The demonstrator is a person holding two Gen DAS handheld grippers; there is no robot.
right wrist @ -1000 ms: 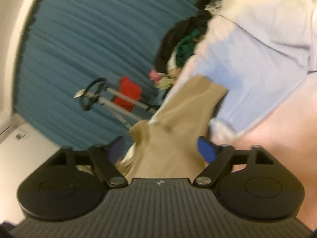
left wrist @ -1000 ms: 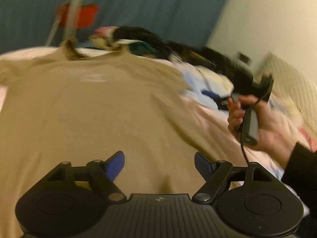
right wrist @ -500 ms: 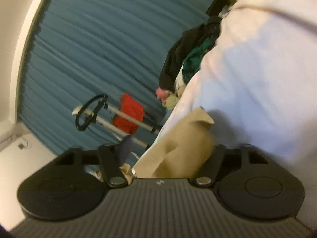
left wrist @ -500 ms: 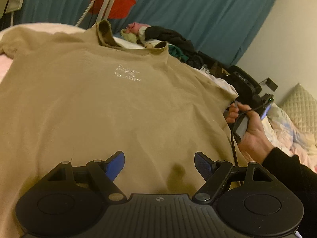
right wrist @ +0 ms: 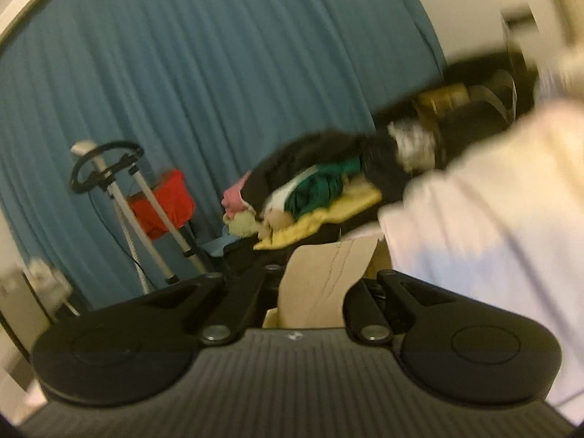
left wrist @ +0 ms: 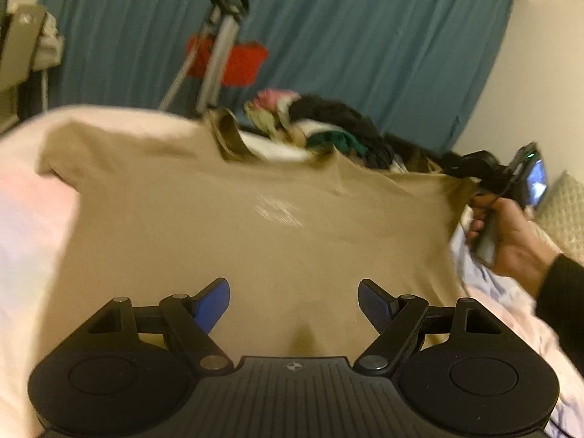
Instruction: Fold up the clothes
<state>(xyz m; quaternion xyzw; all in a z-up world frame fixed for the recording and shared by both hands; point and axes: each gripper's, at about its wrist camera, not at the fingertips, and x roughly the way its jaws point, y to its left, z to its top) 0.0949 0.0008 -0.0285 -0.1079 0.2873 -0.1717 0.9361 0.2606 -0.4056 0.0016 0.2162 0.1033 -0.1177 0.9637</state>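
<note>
Left wrist: tan shirt (left wrist: 226, 219) flat, collar toward curtain (left wrist: 328, 36), right tongs (right wrist: 314, 288) pinching sleeve

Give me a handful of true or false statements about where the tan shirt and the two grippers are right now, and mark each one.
1. The left gripper is open with nothing between its fingers. True.
2. The right gripper is shut on the tan shirt. True; a sleeve edge sits pinched between its fingers.
3. The shirt is already folded into a small square. False; it lies spread out on the bed, with only the sleeve lifted.
4. The curtain behind the bed is red. False; it is teal blue.
5. A pile of clothes lies beyond the shirt's collar. True.
</note>
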